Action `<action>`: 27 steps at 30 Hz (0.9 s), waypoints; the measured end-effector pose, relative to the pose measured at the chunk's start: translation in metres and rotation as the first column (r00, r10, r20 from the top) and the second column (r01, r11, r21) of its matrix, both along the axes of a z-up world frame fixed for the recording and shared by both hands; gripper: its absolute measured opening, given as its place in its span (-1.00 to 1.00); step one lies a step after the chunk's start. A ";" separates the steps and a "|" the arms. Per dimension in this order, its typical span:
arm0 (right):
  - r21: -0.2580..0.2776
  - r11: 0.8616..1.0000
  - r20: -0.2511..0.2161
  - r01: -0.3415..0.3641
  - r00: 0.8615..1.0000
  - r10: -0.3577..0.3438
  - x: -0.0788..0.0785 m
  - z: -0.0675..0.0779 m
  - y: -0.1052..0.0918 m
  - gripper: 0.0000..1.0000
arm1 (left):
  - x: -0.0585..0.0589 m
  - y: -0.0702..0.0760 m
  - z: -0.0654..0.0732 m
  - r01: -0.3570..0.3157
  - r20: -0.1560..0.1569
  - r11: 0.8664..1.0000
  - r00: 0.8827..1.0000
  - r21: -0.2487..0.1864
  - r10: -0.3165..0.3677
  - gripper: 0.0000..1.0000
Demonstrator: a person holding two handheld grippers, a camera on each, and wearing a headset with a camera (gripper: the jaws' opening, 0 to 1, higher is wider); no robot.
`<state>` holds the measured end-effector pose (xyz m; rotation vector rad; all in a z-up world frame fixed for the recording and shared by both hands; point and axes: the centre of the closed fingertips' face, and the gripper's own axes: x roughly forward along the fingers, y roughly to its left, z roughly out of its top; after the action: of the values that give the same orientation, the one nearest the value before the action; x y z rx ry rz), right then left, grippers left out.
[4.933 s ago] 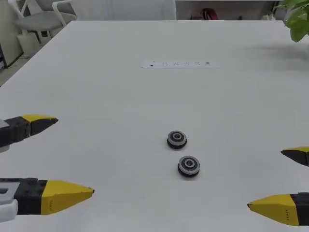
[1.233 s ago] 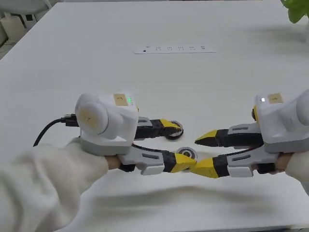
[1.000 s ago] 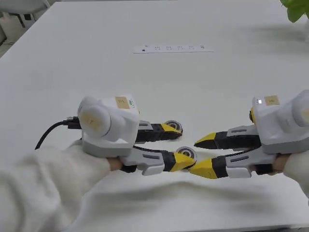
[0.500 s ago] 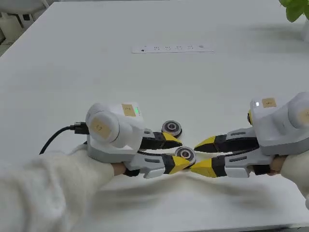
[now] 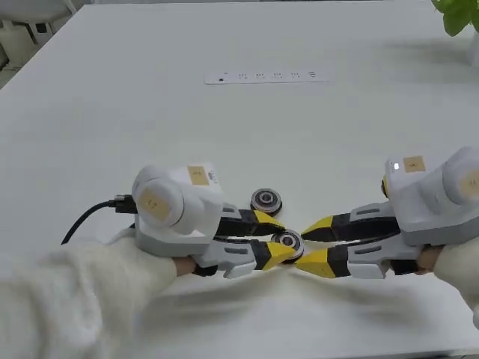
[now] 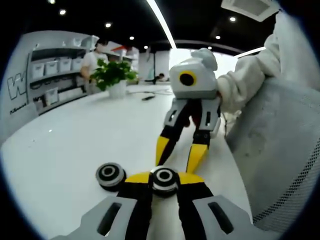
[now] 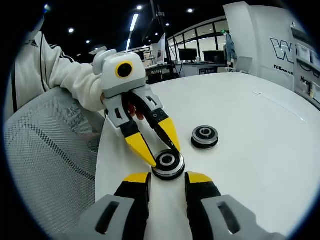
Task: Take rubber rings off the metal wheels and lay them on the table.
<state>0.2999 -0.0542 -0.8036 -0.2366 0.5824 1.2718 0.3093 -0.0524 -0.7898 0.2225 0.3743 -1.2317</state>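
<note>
1. Near wheel (image 5: 287, 241) flat on the white surface (image 5: 150, 112), caught between the two tools. Far wheel (image 5: 266, 200) close by, apart, untouched.
2. Left tongs (image 6: 164, 179) closed down on the near wheel, yellow tips pressed against opposite sides of its rim.
3. Right tongs (image 7: 168, 178) partly open, holding nothing, tips just short of the same wheel, pointed head-on at the left tongs.
4. Handling guess: small metal wheel, stiff, dense for its size, smooth, likely to skate on this slick top unless pinned.
5. Rubber ring (image 7: 169, 176) reads as the dark band round the rim. Probably soft, stretchy and snug, so needs peeling rather than a straight pull.
6. Best hold, judged: wheel clamped by the sides with the left tongs, ring edge nipped thin with the right tips and rolled off. Narrow target, easy to slip off.
7. Surface wide, white, flat, plenty of room for laying rings down. Power strip (image 5: 266, 76) farther back, plant (image 5: 456, 16) at the far right corner, cable (image 5: 90, 217) trailing from the left tool.
8. Room: open office, ceiling spots, shelving with bins, a person standing far back in the left gripper view.
</note>
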 end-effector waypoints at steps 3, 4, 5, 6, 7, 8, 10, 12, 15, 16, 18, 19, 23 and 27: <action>-0.001 1.000 0.006 -0.004 1.000 0.004 0.000 0.001 0.001 -0.53 | 0.001 0.001 0.000 0.000 0.012 1.000 1.000 0.004 0.000 -0.65; -0.003 1.000 0.008 -0.006 1.000 0.006 0.000 0.000 0.001 -0.54 | 0.001 0.000 0.000 0.003 0.020 1.000 1.000 0.005 -0.003 -0.67; -0.005 1.000 0.009 -0.008 1.000 0.008 -0.001 0.000 0.002 -0.54 | 0.000 0.000 0.000 0.004 0.018 1.000 1.000 0.005 -0.005 -0.68; -0.008 1.000 0.009 -0.011 1.000 0.011 -0.001 -0.001 0.002 -0.54 | -0.001 0.000 0.000 0.009 0.020 1.000 1.000 0.003 -0.009 -0.69; -0.010 1.000 0.012 -0.012 1.000 0.012 -0.001 -0.001 0.002 -0.54 | -0.002 0.000 -0.001 0.016 0.018 1.000 1.000 0.007 -0.016 -0.71; -0.011 1.000 0.017 -0.012 1.000 0.012 0.000 -0.001 0.001 -0.55 | -0.003 0.000 0.000 0.013 0.026 1.000 1.000 0.006 -0.013 -0.71; -0.009 1.000 0.024 -0.011 1.000 0.011 0.001 0.000 0.002 -0.56 | -0.003 0.000 0.000 0.013 0.027 1.000 1.000 0.005 -0.013 -0.71; -0.004 1.000 0.029 0.003 1.000 -0.003 0.004 0.000 0.002 -0.56 | -0.003 -0.001 0.001 0.013 0.028 1.000 1.000 0.004 -0.014 -0.72; -0.026 1.000 0.045 -0.006 0.999 0.008 0.003 -0.003 0.003 -0.57 | -0.004 -0.001 0.001 0.013 0.029 1.000 0.999 0.004 -0.013 -0.72; -0.021 1.000 0.042 -0.008 0.999 0.009 0.003 -0.002 0.003 -0.58 | -0.004 -0.001 0.001 0.013 0.029 1.000 0.999 0.004 -0.013 -0.72; -0.023 1.000 0.045 -0.009 0.999 0.010 0.003 -0.002 0.003 -0.58 | -0.004 -0.001 0.001 0.013 0.028 1.000 1.000 0.002 -0.013 -0.72; -0.023 1.000 0.047 -0.011 0.999 0.012 0.003 -0.002 0.003 -0.58 | -0.004 -0.001 0.001 0.012 0.027 1.000 1.000 0.001 -0.012 -0.72; -0.030 0.999 0.056 -0.020 0.998 0.022 0.003 -0.002 0.002 -0.61 | -0.004 0.000 0.000 0.006 0.023 1.000 1.000 -0.010 -0.006 -0.72; -0.058 0.998 0.051 -0.009 0.999 0.012 0.004 -0.005 -0.005 -0.88 | -0.003 0.001 0.000 0.004 0.022 1.000 1.000 -0.012 -0.004 -0.72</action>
<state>0.3041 -0.0588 -0.8089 -0.3203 0.5753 1.2563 0.3060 -0.0510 -0.7893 0.2268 0.3472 -1.2338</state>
